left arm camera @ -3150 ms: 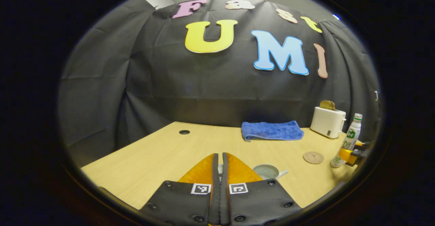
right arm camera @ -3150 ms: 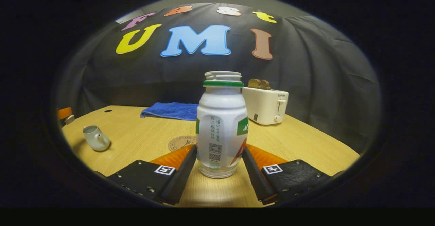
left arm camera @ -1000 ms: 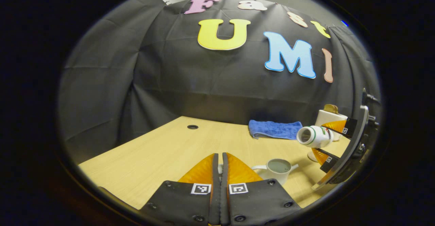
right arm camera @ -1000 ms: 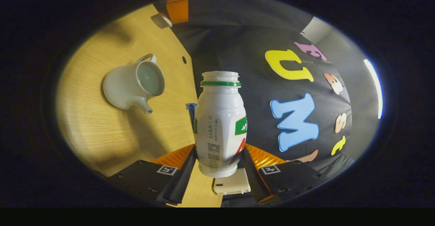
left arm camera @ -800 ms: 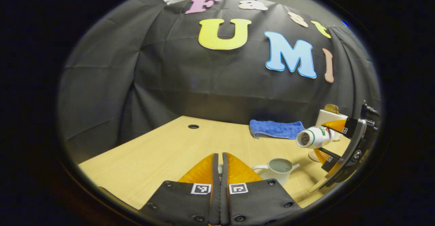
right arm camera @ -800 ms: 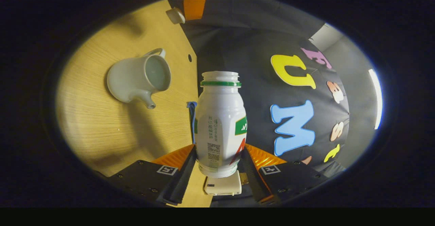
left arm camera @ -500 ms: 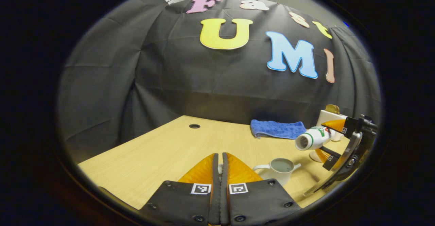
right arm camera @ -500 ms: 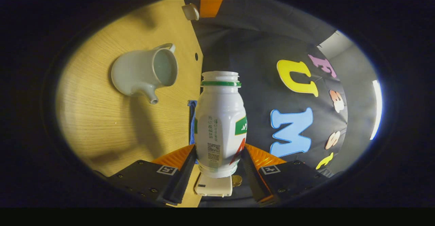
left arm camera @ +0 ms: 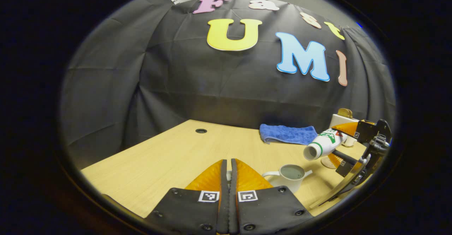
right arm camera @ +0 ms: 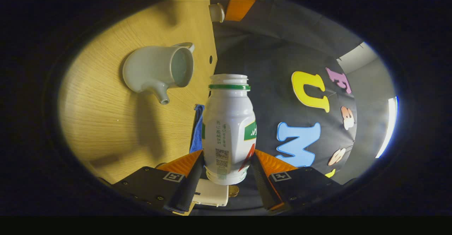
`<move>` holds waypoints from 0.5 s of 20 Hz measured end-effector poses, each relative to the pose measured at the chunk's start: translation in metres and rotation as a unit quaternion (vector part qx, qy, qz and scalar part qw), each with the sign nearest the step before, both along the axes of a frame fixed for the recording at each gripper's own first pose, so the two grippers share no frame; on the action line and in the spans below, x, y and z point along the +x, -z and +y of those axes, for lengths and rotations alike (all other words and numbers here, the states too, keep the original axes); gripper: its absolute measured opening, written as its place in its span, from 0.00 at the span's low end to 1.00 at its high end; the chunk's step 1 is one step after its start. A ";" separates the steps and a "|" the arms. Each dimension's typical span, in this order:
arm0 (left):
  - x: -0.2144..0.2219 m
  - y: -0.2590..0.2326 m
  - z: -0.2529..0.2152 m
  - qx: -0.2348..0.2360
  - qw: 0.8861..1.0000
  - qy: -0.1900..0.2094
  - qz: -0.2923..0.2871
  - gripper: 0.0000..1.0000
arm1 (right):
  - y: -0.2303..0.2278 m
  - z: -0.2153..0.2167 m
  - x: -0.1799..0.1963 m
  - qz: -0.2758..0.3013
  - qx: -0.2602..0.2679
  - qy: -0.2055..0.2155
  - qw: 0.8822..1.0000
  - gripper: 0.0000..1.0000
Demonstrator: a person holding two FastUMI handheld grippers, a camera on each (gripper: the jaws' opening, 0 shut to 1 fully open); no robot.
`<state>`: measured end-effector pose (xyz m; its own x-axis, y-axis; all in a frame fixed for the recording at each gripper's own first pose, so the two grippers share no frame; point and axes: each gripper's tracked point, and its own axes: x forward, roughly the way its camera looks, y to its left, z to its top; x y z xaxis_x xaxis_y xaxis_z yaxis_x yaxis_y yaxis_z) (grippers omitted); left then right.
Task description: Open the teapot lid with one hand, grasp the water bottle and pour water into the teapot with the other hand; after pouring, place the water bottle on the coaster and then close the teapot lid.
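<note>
r gripper (right arm camera: pixel 226 164) tips bottle (right arm camera: pixel 229 129) over teapot (right arm camera: pixel 159 69)

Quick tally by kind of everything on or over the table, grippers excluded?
teapot: 1
teapot lid: 1
water bottle: 1
coaster: 1
blue towel: 1
toaster: 1
Total: 6

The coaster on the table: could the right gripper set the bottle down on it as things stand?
Probably yes. The right gripper is shut on the bottle, and the coaster lies bare just below it, beside the teapot.
</note>
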<state>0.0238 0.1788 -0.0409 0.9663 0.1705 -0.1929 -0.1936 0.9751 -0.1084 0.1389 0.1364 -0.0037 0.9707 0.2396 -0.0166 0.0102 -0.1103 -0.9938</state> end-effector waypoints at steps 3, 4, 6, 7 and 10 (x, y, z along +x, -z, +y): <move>0.001 0.002 -0.002 0.000 1.000 0.001 0.001 0.05 | -0.005 -0.001 0.002 -0.013 -0.013 -0.004 1.000 0.74; 0.001 0.001 -0.001 0.000 1.000 0.001 0.001 0.05 | -0.007 -0.001 0.003 -0.017 -0.017 -0.005 1.000 0.74; 0.001 0.002 -0.002 0.000 1.000 0.001 0.002 0.05 | -0.013 0.002 0.003 -0.025 -0.028 -0.009 0.999 0.74; 0.002 0.002 -0.002 -0.001 1.000 0.001 0.003 0.10 | -0.015 0.003 0.004 -0.028 -0.031 -0.011 0.999 0.74; 0.000 0.004 -0.002 -0.002 1.000 0.001 0.005 0.10 | -0.019 0.006 0.004 -0.035 -0.039 -0.017 0.998 0.74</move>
<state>0.0240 0.1769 -0.0446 0.9649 0.1670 -0.2028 -0.1920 0.9752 -0.1103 0.1431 0.1426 0.0149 0.9615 0.2730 0.0316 0.0851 -0.1864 -0.9788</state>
